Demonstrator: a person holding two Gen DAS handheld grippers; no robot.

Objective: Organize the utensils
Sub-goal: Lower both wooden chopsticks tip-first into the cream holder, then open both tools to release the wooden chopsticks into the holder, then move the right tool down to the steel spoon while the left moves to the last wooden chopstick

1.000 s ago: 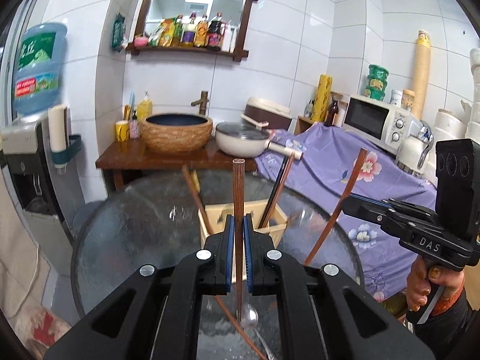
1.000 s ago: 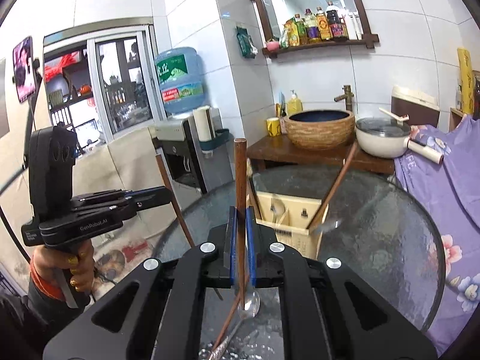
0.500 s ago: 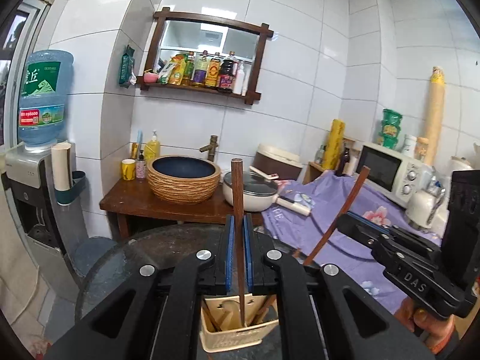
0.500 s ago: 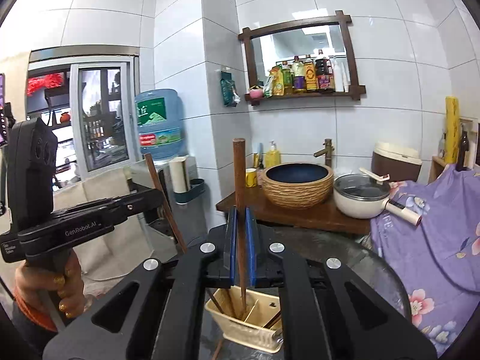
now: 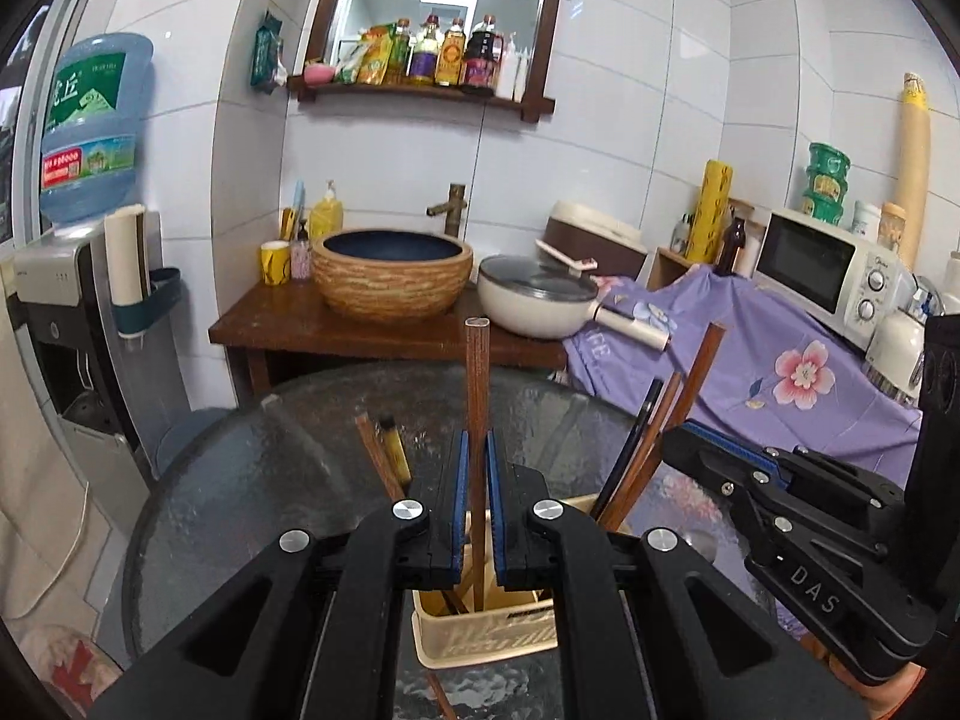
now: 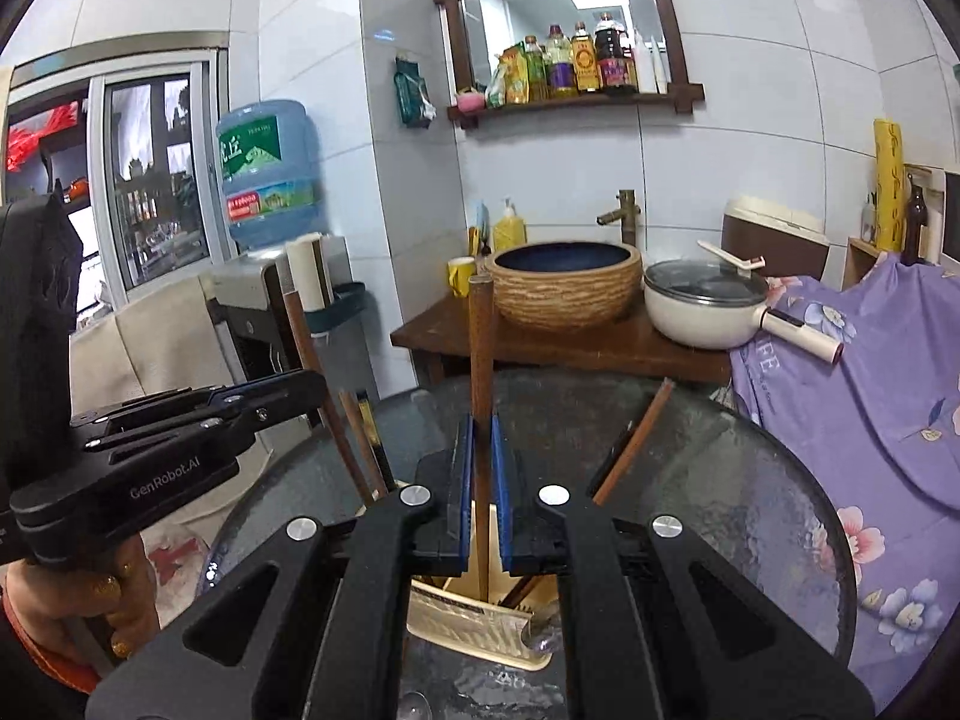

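My left gripper is shut on a brown wooden chopstick that stands upright, its lower end inside the cream utensil holder on the glass table. My right gripper is shut on another brown chopstick, also upright, with its tip down in the same cream holder. Several chopsticks lean in the holder. In the left wrist view the right gripper shows at right; in the right wrist view the left gripper shows at left.
The round glass table carries the holder. Behind it stand a wooden stand with a woven basin and a white pot. A water dispenser is at left, purple floral cloth and a microwave at right. A clear spoon lies by the holder.
Both grippers moved forward over the holder and tilted; the chopsticks they hold now reach down into the holder, which has come close beneath the fingers.
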